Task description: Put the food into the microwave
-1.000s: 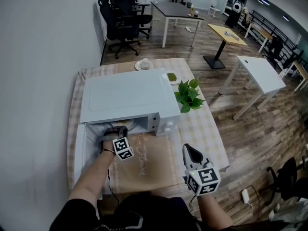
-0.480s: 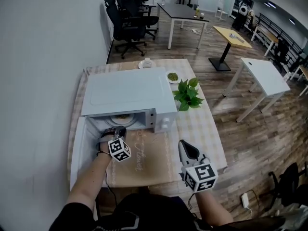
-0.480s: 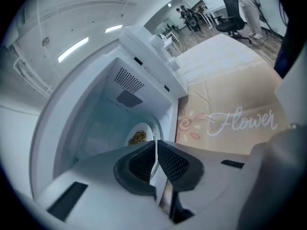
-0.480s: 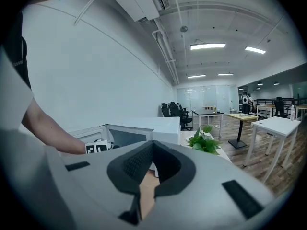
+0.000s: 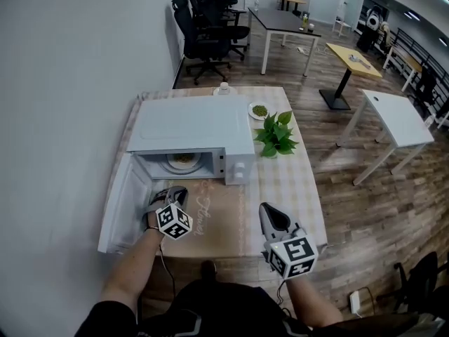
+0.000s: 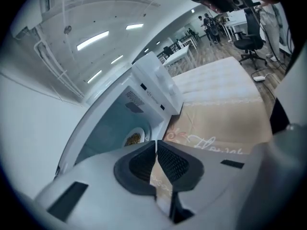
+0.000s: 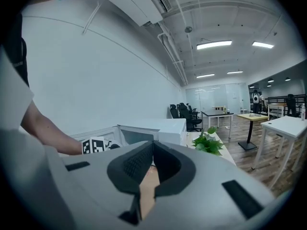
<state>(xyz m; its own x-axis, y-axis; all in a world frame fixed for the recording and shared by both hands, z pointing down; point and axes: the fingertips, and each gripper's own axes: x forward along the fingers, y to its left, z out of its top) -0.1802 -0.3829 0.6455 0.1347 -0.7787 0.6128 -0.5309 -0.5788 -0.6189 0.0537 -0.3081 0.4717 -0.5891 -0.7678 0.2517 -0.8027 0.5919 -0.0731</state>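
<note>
A white microwave (image 5: 189, 133) stands on the table with its door (image 5: 121, 201) swung open to the left. Inside, a white plate of brownish food (image 5: 182, 159) rests on the cavity floor; the left gripper view shows the plate (image 6: 133, 138) too. My left gripper (image 5: 172, 192) hovers in front of the open cavity, clear of the plate, jaws shut and empty. My right gripper (image 5: 266, 211) hangs over the table's front right part, jaws shut with nothing between them. In the right gripper view the microwave (image 7: 151, 128) is straight ahead.
A potted green plant (image 5: 275, 135) stands right of the microwave, a small dish of green food (image 5: 259, 109) behind it, and a white cup (image 5: 223, 88) at the far edge. A brown mat (image 5: 217, 216) covers the table's front. Office chairs and tables fill the room beyond.
My left gripper has drawn back out of the microwave's mouth toward me, leaving the plate inside. The right gripper has barely moved.
</note>
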